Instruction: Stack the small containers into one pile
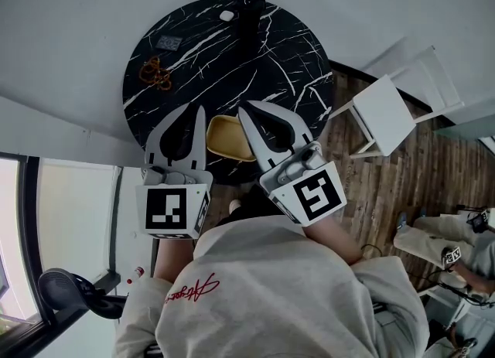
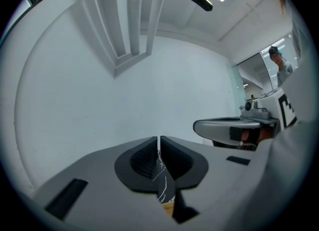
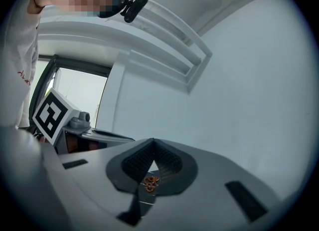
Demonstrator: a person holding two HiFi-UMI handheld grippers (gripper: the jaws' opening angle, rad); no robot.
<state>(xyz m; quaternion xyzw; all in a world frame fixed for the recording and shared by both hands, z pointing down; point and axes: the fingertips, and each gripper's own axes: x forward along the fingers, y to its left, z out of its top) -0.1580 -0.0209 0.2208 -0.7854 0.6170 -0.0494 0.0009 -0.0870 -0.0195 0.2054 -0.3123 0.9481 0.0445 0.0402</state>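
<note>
**Both grippers closed and empty over the marble table**

Head view: the left gripper (image 1: 199, 110) and right gripper (image 1: 245, 109) hover above the round black marble table (image 1: 232, 55). A yellow container (image 1: 226, 138) sits between them at the table's near rim.

Left gripper view: the jaws are pressed together on nothing.

Right gripper view: the jaws meet, empty, and an orange tangle (image 3: 149, 182) shows below.
</note>
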